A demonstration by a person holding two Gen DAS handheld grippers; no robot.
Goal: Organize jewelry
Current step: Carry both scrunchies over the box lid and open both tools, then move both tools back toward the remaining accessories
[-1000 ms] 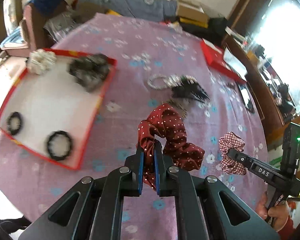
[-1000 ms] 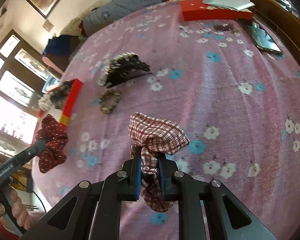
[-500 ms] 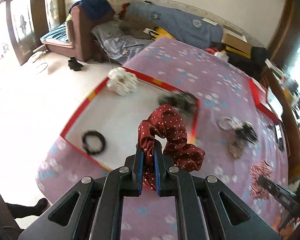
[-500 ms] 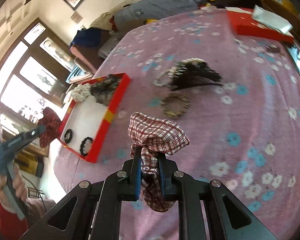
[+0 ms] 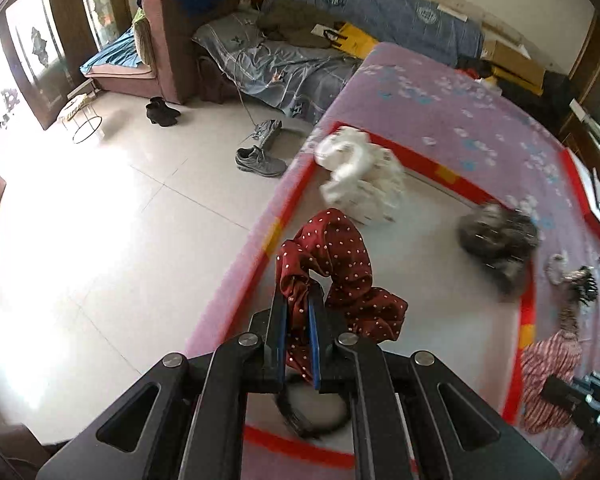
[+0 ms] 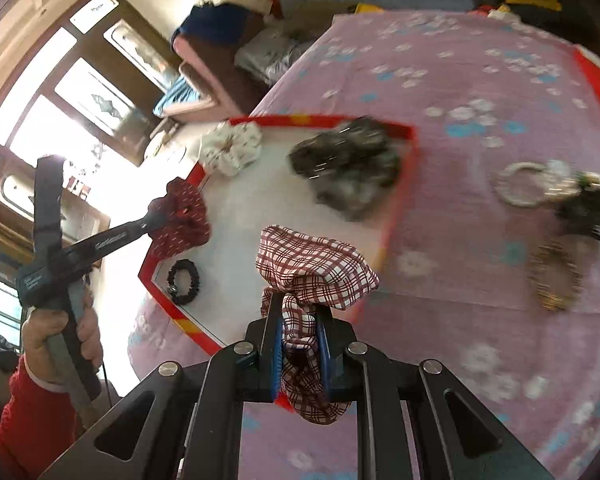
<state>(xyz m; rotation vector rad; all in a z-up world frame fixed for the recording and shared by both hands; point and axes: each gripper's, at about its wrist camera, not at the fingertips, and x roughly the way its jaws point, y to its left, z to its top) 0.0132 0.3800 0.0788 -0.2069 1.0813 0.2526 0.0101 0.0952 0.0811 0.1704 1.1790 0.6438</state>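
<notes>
Left wrist view: left gripper [image 5: 298, 336] pinches the red dotted scrunchie [image 5: 340, 276] between its 2 fingers; the pinched fold runs down behind the pads, the loop stands above the tips and leans right. It hangs over the left edge of the red-rimmed tray [image 5: 526, 312]. A black hair tie [image 5: 312, 420] is half hidden under the gripper. White scrunchie [image 5: 360, 176] and grey scrunchie [image 5: 496, 240] lie in the tray, both motion-blurred. The plaid scrunchie [image 5: 548, 376] is cut off at right.

Right wrist view: right gripper [image 6: 300, 346] pinches the plaid scrunchie [image 6: 316, 272]; bulk above the tips, tail hanging below, over the tray's [image 6: 396, 208] near-right rim. Items on the cloth [image 6: 460, 80] at right are too blurred to identify.
</notes>
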